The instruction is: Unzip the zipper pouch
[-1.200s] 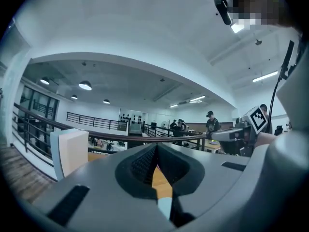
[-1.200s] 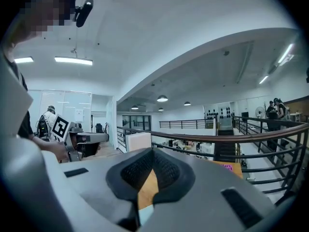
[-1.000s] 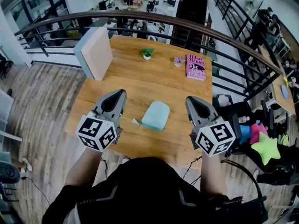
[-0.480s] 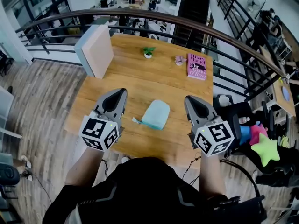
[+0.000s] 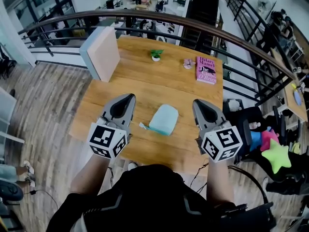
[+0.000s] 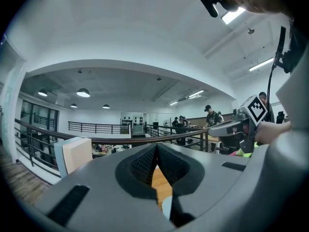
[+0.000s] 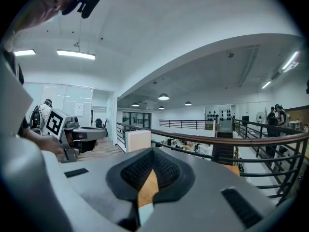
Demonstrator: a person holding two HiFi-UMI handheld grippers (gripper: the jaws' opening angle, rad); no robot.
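Teal zipper pouch (image 5: 163, 119) lies zipped on the wooden table (image 5: 145, 88).

Too small to tell whether pouch (image 5: 162, 119) zipped; pink item (image 5: 186, 63) beside book (image 5: 205, 70) unidentifiable; near edge of counter (image 5: 145, 88) partly behind torso (image 5: 154, 197).

Pouch (image 5: 163, 119) pale teal; book (image 5: 205, 70) pink; table (image 5: 145, 88) wood-brown.
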